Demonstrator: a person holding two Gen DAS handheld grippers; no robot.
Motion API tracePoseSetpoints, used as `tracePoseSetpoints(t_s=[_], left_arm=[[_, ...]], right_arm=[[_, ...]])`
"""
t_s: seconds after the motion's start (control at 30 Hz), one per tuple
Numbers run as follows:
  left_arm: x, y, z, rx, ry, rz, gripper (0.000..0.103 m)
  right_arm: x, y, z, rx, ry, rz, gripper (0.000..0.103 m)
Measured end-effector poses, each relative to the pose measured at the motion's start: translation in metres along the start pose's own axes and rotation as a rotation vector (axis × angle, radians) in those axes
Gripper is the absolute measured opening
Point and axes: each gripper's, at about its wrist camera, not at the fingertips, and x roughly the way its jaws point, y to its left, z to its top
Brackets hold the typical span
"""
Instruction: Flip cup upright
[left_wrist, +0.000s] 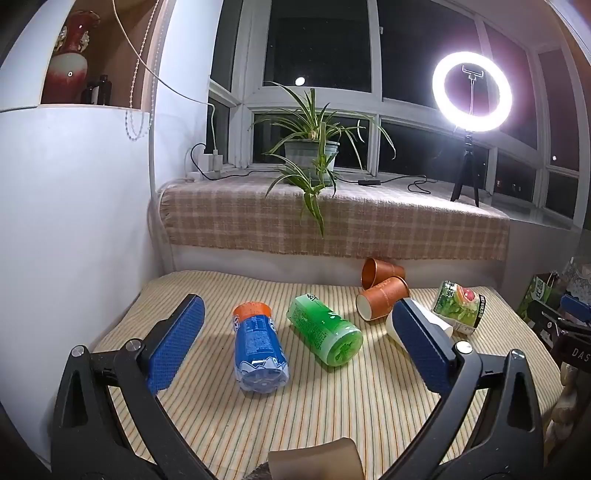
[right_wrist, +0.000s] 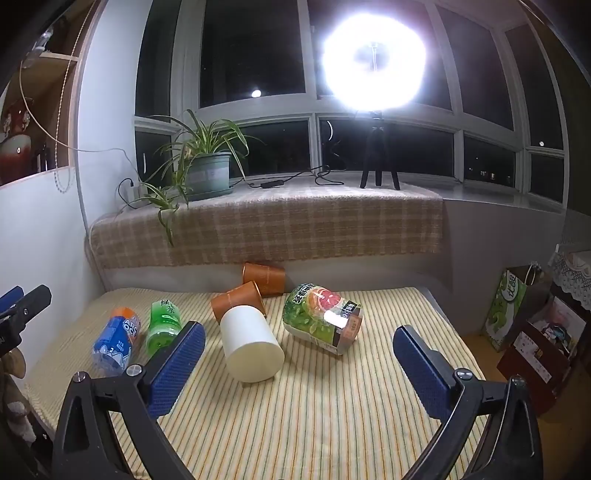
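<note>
Several cups lie on their sides on the striped tablecloth (right_wrist: 332, 424). A white cup (right_wrist: 249, 345) lies in front of my right gripper (right_wrist: 299, 338), base toward the camera. Two orange cups (right_wrist: 236, 299) (right_wrist: 264, 277) lie behind it, near the wall. A green fruit-print cup (right_wrist: 319, 317) lies to the right. A blue cup (left_wrist: 258, 350) and a green cup (left_wrist: 325, 328) lie between the fingers of my left gripper (left_wrist: 295, 314). Both grippers are open and empty, hovering above the cloth.
A cloth-covered windowsill (left_wrist: 332, 218) carries a potted plant (left_wrist: 312, 155), cables and a bright ring light on a tripod (left_wrist: 471, 92). A white wall (left_wrist: 74, 221) stands to the left. Bags and boxes (right_wrist: 524, 332) sit on the floor to the right.
</note>
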Motion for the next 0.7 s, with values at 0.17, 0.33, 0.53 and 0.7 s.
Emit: tracePoseSetpoints(t_s=[0.17,0.33,0.53,0.7], left_arm=[[0.0007,-0.0015,-0.0002,-0.002,-0.002,0.0,0.103],[0.0,-0.0012,0.0014,0.0,-0.002,-0.002,0.103],[0.0004,-0.0006,0.0018,-0.002,-0.002,0.001,0.103],[-0.0012,0.0006,0.002,-0.003,-0.002,-0.001,0.103]], right_arm=[[0.0,0.0018,-0.0002,-0.001,0.0,0.001,0.103],[-0.0009,0.0042,0.0004,-0.006,-0.002,0.005,0.103],[-0.0017,0.0074,-0.0002,-0.007,-0.003,0.006,0.103],[-0.0027,0.0048,0.0002,-0.004,-0.005,0.006,0.103]])
